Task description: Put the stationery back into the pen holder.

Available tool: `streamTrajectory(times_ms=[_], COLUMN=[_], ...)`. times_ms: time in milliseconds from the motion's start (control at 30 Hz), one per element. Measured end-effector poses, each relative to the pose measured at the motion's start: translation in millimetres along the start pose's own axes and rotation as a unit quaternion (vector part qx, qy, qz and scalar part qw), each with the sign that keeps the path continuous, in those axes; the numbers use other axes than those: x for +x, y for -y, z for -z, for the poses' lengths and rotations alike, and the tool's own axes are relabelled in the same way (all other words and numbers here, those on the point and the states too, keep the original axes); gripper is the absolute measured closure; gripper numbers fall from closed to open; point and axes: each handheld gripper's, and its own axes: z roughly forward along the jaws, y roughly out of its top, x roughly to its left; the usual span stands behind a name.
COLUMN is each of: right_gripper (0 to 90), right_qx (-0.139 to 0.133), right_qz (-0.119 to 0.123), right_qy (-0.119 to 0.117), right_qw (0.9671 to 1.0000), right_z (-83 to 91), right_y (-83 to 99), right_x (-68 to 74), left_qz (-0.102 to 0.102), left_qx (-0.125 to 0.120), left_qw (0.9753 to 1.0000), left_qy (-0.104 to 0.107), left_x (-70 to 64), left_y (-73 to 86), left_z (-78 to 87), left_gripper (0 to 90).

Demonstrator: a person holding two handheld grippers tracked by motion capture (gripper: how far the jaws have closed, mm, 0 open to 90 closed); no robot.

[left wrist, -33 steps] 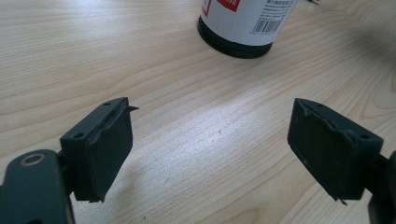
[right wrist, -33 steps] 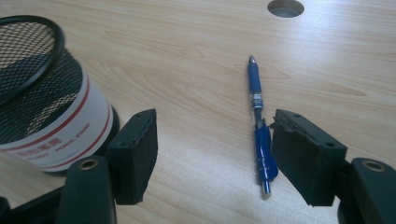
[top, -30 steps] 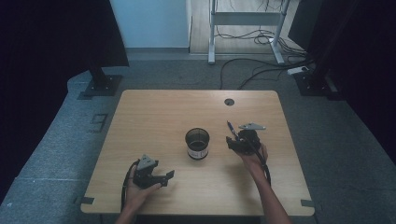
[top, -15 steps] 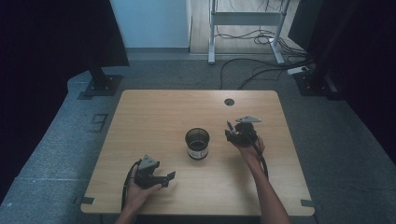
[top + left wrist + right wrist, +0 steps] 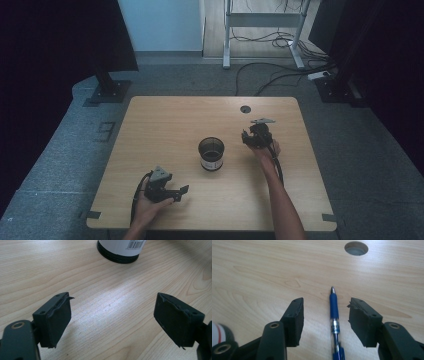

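A: The left hand-held gripper?
B: Black, two square rubber pads, brass-ringed screw behind.
A: The right hand-held gripper?
B: Identical; grey three-cornered plate atop, black cable trailing behind.

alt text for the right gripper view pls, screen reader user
A blue pen lies on the wooden table between the open jaws of the right tool, its tip pointing away from the camera, neither jaw touching it. A round cable hole sits farther off.

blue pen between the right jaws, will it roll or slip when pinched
The blue pen lies flat on the table between open jaws; its round barrel would probably roll if nudged sideways. It looks stiff and light, though its smooth clear section may slip.
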Motion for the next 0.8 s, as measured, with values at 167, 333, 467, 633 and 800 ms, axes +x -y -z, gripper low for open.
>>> streamTrajectory(times_ms=[167, 333, 467, 633, 800], right_gripper=[46.3, 47.5, 47.5, 49.0, 52.1], right_qx=[0.006, -0.001, 0.021, 0.034, 0.04], right_qz=[-0.009, -0.015, -0.023, -0.016, -0.014], right_qy=[0.001, 0.007, 0.018, 0.025, 0.04], right_qw=[0.9999, 0.9999, 0.9994, 0.999, 0.9983], right_z=[-8.8, -19.7, -33.7, -45.8, -51.9], right_y=[-3.9, -8.2, -6.0, -1.3, 2.3], right_x=[-3.3, -7.1, -12.7, -13.4, -12.5], left_qz=[-0.002, -0.002, -0.002, -0.003, -0.002], left_qx=[0.004, -0.001, 0.002, 0.005, 0.007], left_qw=[1.0, 1.0, 1.0, 1.0, 1.0], left_qy=[0.002, 0.0, -0.001, -0.001, -0.001], left_x=[-0.4, -0.3, 0.7, 1.1, 1.0], left_y=[0.1, 0.1, 0.4, 0.6, 0.9], left_z=[-0.9, -0.5, -1.0, -1.5, -2.9], left_gripper=[14.8, 15.1, 15.1, 15.1, 15.0])
